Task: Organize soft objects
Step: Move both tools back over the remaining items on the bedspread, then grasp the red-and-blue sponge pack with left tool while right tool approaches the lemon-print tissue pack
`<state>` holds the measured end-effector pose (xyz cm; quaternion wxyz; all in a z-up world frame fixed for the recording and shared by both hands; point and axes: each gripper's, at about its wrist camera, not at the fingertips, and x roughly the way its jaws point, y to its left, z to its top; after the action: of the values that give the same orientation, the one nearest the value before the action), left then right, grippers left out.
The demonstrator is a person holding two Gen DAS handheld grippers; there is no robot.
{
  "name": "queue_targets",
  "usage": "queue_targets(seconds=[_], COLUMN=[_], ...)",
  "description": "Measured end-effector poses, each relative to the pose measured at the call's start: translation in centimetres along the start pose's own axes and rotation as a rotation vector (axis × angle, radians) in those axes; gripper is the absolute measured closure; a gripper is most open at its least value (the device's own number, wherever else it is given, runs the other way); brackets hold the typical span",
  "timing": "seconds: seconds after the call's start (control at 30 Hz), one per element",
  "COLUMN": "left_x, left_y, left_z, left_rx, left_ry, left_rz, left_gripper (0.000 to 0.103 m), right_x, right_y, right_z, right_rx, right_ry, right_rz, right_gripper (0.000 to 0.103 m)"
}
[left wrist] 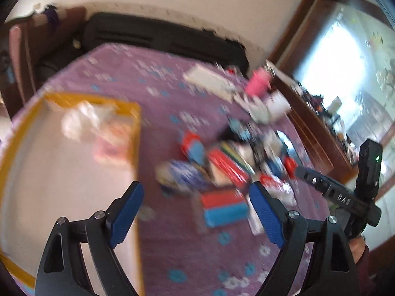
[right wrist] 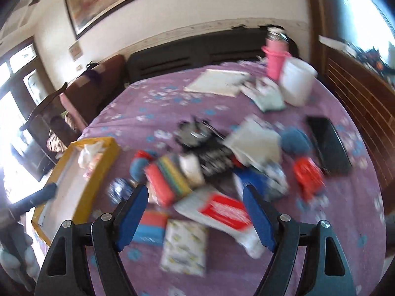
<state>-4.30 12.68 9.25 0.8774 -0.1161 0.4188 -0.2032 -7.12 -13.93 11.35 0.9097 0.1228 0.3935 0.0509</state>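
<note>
Soft pile (right wrist: 209,167) ahead of open right gripper (right wrist: 195,214)

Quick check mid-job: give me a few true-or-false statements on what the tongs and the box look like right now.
1. The left tongs are open and empty. True.
2. The right tongs grip a red packet. False: they are open, holding nothing.
3. The yellow box is empty. False: a crumpled white item and something pink lie in it.
4. The pile of packets lies on the purple bedspread. True.
5. The pink bottle stands inside the yellow box. False: it stands on the bedspread's far side.
</note>
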Motion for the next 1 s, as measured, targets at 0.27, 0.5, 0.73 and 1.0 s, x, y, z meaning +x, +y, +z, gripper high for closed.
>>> queue_targets(seconds=[0.27, 0.5, 0.73, 1.0], left_x=[6.7, 10.9, 6.2, 2.9], left_y=[-5.2, -5.7, -5.8, -3.8], left_z=[-2.0, -2.9, -4.6, -4.9], left_rx=[0.120, 0.103, 0.101, 0.189], left_ry=[0.099, 0.215, 0.280, 0.141], left_rz=[0.008, -0.010, -0.226, -0.051], left_gripper=[0.016, 0.016, 0.018, 0.018], right_x=[-1.5, -1.2, -1.1, 0.6], right_y=[-4.7, -6.3, -7.9, -4.7], right_z=[-3.2, -4.3, -5.1, -6.6], right_rx=[0.087, 0.131, 0.173, 0.105], right_ry=[-0.007, 0.007, 0.019, 0.122], right_rz=[0.040, 0.072, 0.068, 0.129], right_gripper=[0.020, 0.020, 0.020, 0.020])
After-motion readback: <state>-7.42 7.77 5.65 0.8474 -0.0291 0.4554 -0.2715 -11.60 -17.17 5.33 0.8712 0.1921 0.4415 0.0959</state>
